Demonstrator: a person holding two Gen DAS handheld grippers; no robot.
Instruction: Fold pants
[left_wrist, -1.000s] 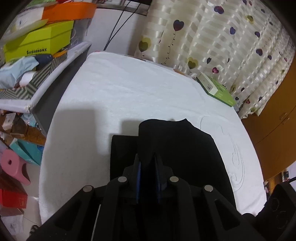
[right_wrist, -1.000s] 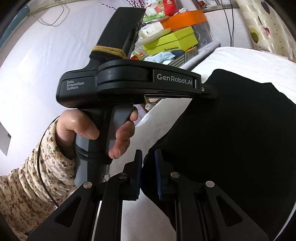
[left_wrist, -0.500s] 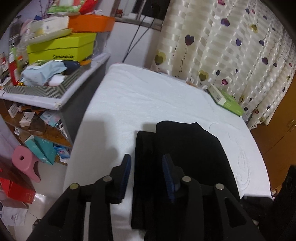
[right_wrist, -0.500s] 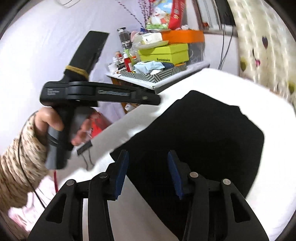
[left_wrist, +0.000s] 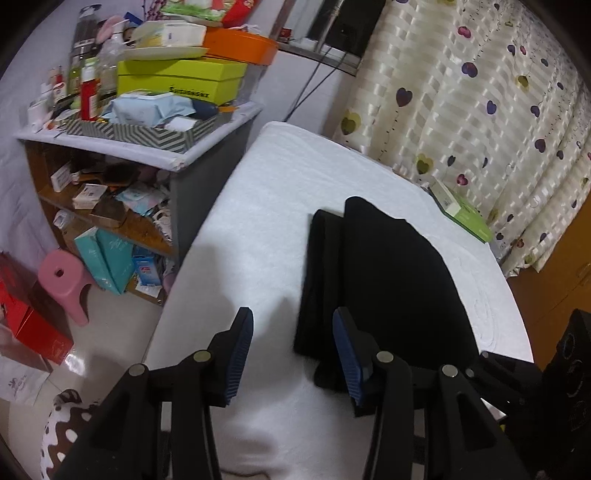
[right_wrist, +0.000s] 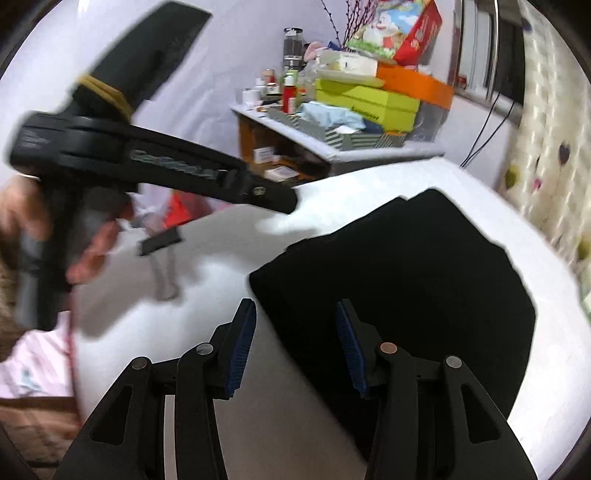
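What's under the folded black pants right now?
The black pants lie flat on the white towel-like cover of the table. A lower folded layer shows along their left edge; anything else beneath is covered by the cloth.

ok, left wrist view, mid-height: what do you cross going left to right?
pink stool → cluttered shelf unit → white bed cover → black pants → green box → heart-print curtain

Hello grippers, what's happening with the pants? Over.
Left gripper and right gripper just opened, empty. Folded black pants flat on white bed. Nothing blocking.
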